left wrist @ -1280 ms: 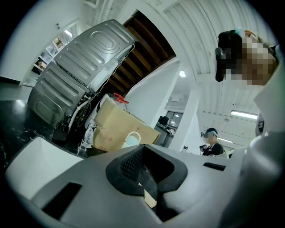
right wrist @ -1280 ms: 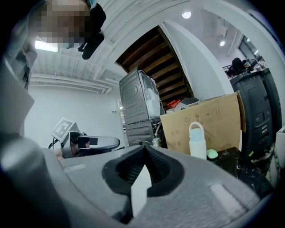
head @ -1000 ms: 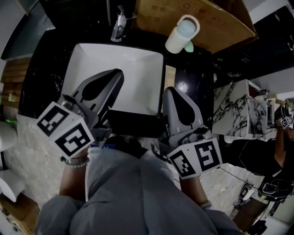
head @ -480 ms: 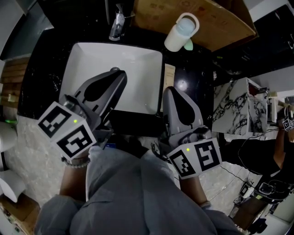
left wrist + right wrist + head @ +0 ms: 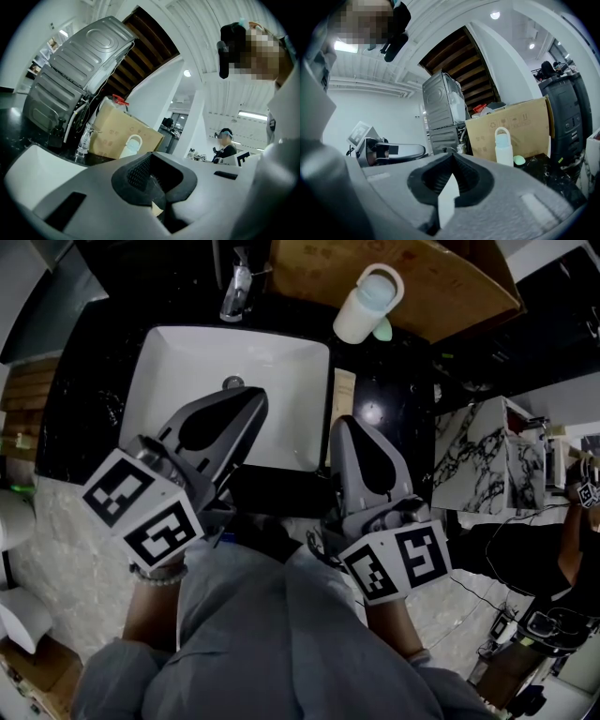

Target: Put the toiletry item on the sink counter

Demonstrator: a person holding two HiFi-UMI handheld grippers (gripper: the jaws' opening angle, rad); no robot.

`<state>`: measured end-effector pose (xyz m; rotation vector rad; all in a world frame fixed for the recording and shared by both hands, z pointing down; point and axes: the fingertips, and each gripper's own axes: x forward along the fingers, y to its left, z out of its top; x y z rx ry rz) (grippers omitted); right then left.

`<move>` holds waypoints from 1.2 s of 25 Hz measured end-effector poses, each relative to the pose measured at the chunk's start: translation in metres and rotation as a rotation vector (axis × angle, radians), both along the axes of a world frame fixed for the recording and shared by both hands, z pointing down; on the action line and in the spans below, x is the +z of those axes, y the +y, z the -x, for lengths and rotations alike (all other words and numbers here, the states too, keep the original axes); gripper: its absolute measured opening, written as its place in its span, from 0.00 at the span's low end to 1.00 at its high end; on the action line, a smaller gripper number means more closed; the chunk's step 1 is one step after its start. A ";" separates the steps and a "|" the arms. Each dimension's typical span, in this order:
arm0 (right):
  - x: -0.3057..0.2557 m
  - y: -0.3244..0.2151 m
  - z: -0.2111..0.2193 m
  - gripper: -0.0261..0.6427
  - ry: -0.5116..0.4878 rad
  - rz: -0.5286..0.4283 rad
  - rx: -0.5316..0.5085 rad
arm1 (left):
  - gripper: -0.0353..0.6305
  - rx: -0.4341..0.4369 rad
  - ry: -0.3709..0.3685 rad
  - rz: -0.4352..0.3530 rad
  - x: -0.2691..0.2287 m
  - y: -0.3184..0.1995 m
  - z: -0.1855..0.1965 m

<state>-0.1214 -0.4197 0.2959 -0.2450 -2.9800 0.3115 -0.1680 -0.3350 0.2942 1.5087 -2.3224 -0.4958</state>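
Observation:
A white bottle with a pale blue top (image 5: 367, 306) stands at the back of the black sink counter (image 5: 386, 427), against a cardboard box; it also shows in the left gripper view as the bottle (image 5: 132, 146) and in the right gripper view as the bottle (image 5: 503, 147). A small green thing (image 5: 385, 333) lies beside it. A flat tan item (image 5: 346, 395) rests on the counter right of the white basin (image 5: 159, 343). My left gripper (image 5: 248, 399) (image 5: 151, 154) hangs shut over the basin. My right gripper (image 5: 345, 426) (image 5: 452, 158) is shut above the counter's front edge. I see nothing held in either.
A clear bottle (image 5: 236, 287) stands behind the basin. The cardboard box (image 5: 412, 273) fills the back right. A marble-patterned block (image 5: 473, 460) sits right of the counter. Another person (image 5: 225, 145) stands far off.
My left gripper has edged forward and to the right over the basin. The right gripper has stayed put.

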 end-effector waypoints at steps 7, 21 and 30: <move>0.001 0.004 0.000 0.04 -0.001 -0.001 -0.010 | 0.06 0.004 0.002 0.006 0.003 0.001 -0.004; 0.003 0.010 0.003 0.04 0.006 -0.008 -0.028 | 0.06 -0.012 0.007 0.008 0.004 0.007 -0.002; 0.004 0.011 0.003 0.04 0.012 -0.014 -0.043 | 0.06 -0.007 0.009 0.011 0.005 0.007 -0.003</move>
